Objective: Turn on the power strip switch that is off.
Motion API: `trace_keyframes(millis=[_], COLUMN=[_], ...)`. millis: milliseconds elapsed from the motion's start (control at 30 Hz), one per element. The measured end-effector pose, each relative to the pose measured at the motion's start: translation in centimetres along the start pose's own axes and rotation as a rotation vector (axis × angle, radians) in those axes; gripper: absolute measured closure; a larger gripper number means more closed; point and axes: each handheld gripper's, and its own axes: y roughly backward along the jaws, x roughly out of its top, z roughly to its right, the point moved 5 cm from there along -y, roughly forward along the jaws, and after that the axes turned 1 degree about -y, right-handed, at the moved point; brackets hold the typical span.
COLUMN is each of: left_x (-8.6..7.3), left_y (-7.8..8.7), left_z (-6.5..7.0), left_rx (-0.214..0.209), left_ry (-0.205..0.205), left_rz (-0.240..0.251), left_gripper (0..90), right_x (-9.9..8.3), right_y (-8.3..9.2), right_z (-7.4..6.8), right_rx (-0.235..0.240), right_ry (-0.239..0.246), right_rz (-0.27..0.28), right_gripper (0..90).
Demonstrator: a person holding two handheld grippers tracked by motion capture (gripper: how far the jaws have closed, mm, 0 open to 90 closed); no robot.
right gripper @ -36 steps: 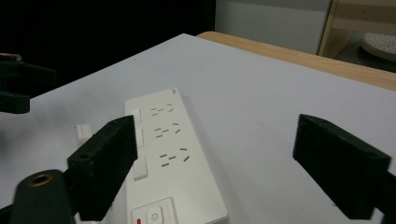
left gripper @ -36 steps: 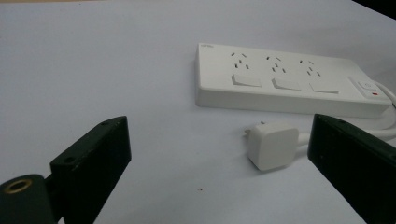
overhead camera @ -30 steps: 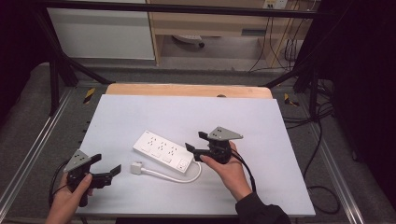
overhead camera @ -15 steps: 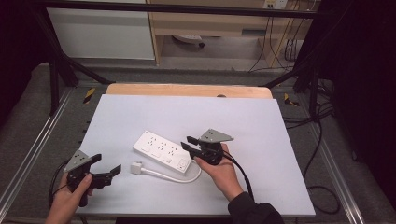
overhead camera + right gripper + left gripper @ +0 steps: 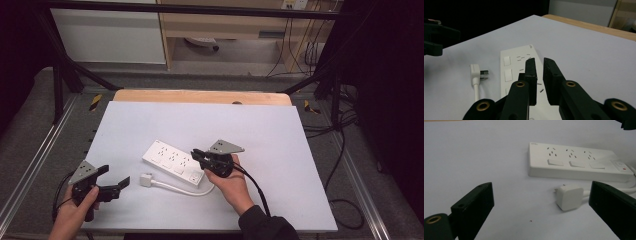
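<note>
- Centrally, on the white table [image 5: 280, 130]: white power strip [image 5: 173, 161], lying flat and slanted, three socket groups in a row with a rocker switch below each, plus a master switch with a red dot at the cable end.
- From that end, white cable [image 5: 180, 188] curving back along the near side of the strip to a white plug [image 5: 145, 180], resting on the table just beside the strip, not touching it.
- Over the cable end of the strip: right gripper [image 5: 197, 154], held in the person's right hand [image 5: 231, 186], grey three-cornered plate on top, black cable trailing back along the sleeve.
- Jaws of the right gripper nearly together, having just been closing, a thin gap left between them; nothing clamped, strip's top face seen below and past the tips in the right gripper view [image 5: 539, 72].
- Cannot tell whether the tips touch the strip or hover just above it.
- At the near left edge of the table: left gripper [image 5: 114, 179], gripped by the left hand [image 5: 75, 212], well apart from the strip.
- Jaws of the left gripper wide apart, empty, pointing toward the plug.
- Seen along those jaws, plug [image 5: 569, 197] lying between them but farther off, prongs toward the strip [image 5: 576, 162] beyond.
- Behind the white sheet, a wooden strip of table edge [image 5: 200, 96].
</note>
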Motion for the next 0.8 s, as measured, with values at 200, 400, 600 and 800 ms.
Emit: trace_keyframes(millis=[200, 400, 600, 800], left_x=[0.0, 0.0, 0.0, 0.0], left_y=[0.0, 0.0, 0.0, 0.0], left_z=[0.0, 0.0, 0.0, 0.0], left_rx=[0.0, -0.001, -0.001, -0.001], left_ry=[-0.001, -0.002, -0.002, -0.002], left_rz=[-0.001, -0.002, -0.001, 0.0], left_gripper=[6.1, 6.1, 6.1, 6.1], right_x=[-0.1, -0.2, -0.3, -0.4], right_y=[-0.2, -0.6, -1.0, -1.4], right_z=[-0.2, -0.6, -1.0, -1.3], right_rx=[0.007, 0.017, 0.025, 0.032], right_ry=[0.005, 0.01, 0.013, 0.017], right_rz=[-0.002, -0.008, -0.014, -0.024], right_gripper=[83.5, 84.4, 85.6, 86.1])
